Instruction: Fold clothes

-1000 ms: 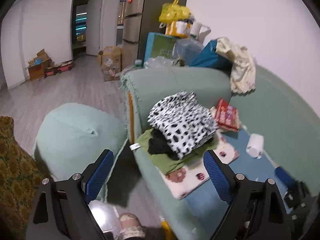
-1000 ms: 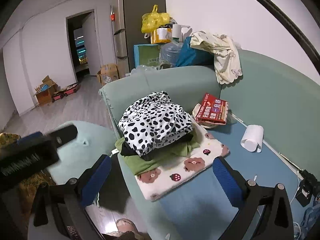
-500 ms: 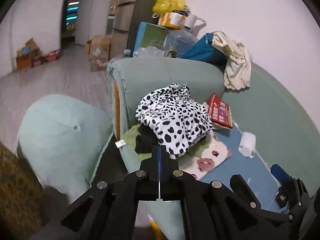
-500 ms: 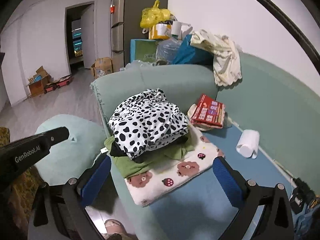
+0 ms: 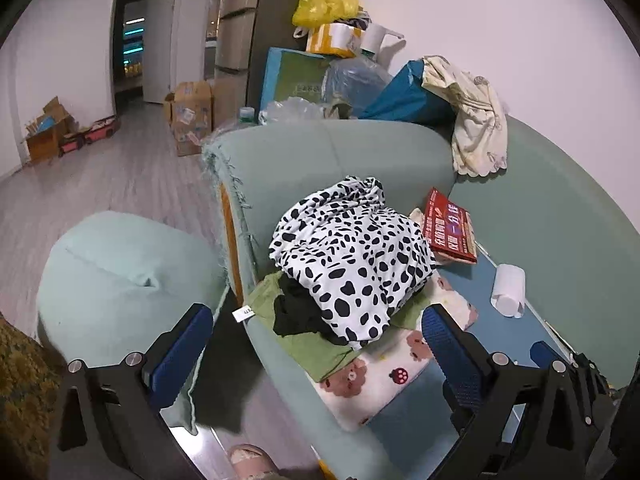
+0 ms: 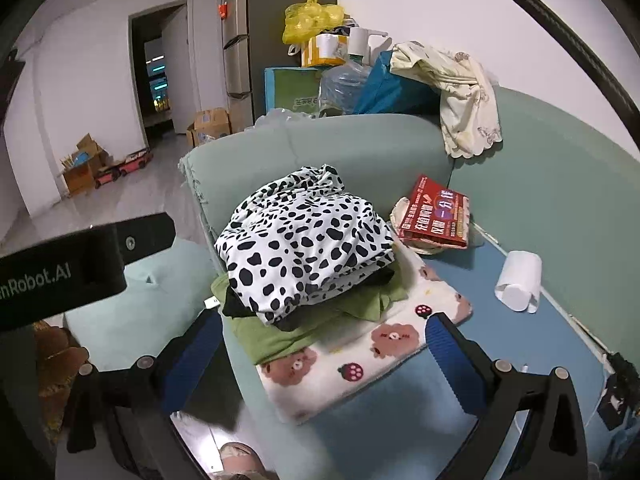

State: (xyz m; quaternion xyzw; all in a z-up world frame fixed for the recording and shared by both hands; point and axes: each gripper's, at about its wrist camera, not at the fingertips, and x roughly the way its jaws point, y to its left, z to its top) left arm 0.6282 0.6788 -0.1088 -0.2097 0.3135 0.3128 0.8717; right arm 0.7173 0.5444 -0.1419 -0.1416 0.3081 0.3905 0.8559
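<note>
Both pairs of blue ribbed fingers stand spread wide with nothing between them. On the left gripper (image 5: 316, 338) the jaws have just been opening out from a closed pinch; its left finger (image 5: 182, 354) hangs over the gap between sofa and pouf, and its right finger (image 5: 448, 352) is over the front part of the seat. The right gripper (image 6: 322, 350) is spread just as far, its fingers (image 6: 450, 354) framing the front of the seat. Each gripper tilts downward toward the clothes without touching them.

The clothes sit in a soft stack at the left end of the mint-green fabric sofa (image 6: 360, 160), just beside its armrest. On top lies a rumpled white garment with black irregular spots (image 6: 308, 240), loosely bundled, its folds bulging. Under it a crumpled black garment (image 5: 298, 314) pokes out at the front, then an olive-green knit garment (image 6: 272, 338). All rest on a fleecy white blanket printed with brown bears and strawberries (image 6: 352, 364), which reaches the front edge of the blue seat cushion (image 6: 400, 432).

Near the backrest lies a flat red cardboard box with white lettering (image 6: 434, 224). A white paper roll (image 6: 520, 280) lies on its side further right along the seat, well apart from the stack. A cream scalloped cloth (image 6: 464, 100) drapes over the backrest corner. A rounded mint-green pouf (image 5: 120, 276) stands on the floor just beside the sofa's left end.
</note>
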